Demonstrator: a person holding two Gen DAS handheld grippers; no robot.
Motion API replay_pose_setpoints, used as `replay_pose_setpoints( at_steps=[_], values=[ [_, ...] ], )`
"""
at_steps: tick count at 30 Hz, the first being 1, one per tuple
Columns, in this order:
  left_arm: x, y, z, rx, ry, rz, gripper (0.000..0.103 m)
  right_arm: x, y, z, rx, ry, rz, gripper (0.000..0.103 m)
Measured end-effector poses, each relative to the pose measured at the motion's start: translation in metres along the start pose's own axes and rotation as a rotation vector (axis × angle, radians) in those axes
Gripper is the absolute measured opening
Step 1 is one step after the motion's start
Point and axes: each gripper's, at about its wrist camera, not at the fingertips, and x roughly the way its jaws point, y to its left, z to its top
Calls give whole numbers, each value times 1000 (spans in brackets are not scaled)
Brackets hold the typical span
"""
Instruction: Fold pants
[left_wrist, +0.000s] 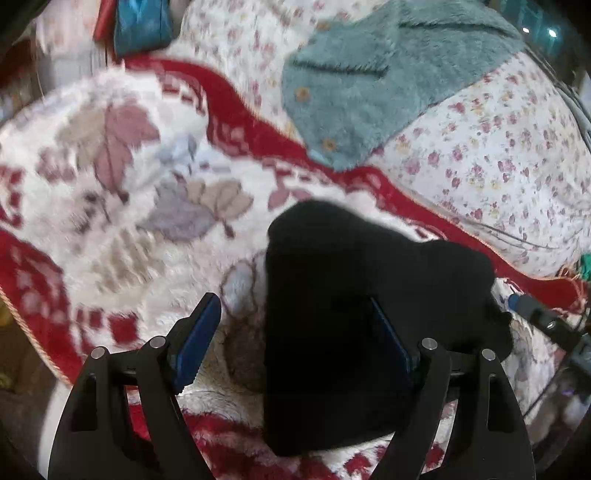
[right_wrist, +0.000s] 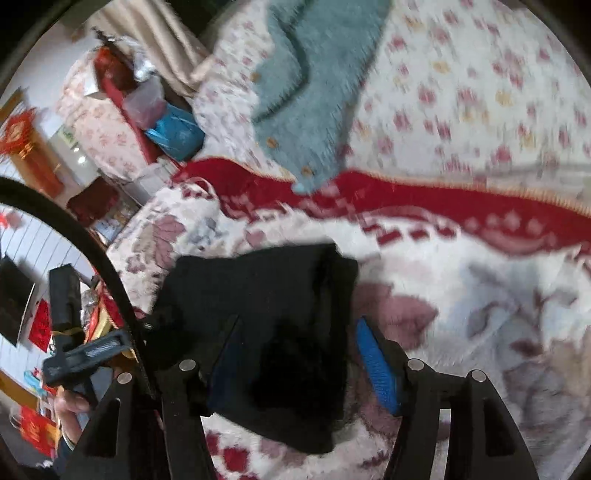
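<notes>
The black pants (left_wrist: 351, 314) lie in a thick folded bundle on the plush blanket (left_wrist: 110, 177). My left gripper (left_wrist: 293, 301) is open above them. Its left pad (left_wrist: 195, 339) stands clear over the blanket, and its right pad (left_wrist: 391, 343) is over the black cloth. In the right wrist view the same bundle of pants (right_wrist: 266, 306) sits between the fingers of my right gripper (right_wrist: 299, 319), which is open. Its bright blue right pad (right_wrist: 376, 362) is just off the cloth's edge, and the left pad (right_wrist: 225, 350) is over the cloth. A hand (right_wrist: 74, 406) holds the other gripper at the left.
A fluffy teal garment with buttons (left_wrist: 388, 81) (right_wrist: 306, 92) lies beyond the blanket's red border (right_wrist: 424, 199) on a flowered sheet (left_wrist: 498, 147). A blue bag (right_wrist: 177, 133) and other clutter sit at the bed's far left. Part of the right gripper (left_wrist: 543, 321) shows at the right edge.
</notes>
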Motion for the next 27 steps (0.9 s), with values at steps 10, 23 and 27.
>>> replay_pose_setpoints(
  at_steps=[10,23,27],
  values=[
    [-43,-57,-14,148,-110,45,81,-35,43,-11,-108,-69,-1,61],
    [-67,-65,-25,122,-150,33,81,-44,55,-25,-116,-71,19,61],
    [-68,-66,-25,121,-152,36,81,-44,55,-25,-114,-71,20,61]
  ],
)
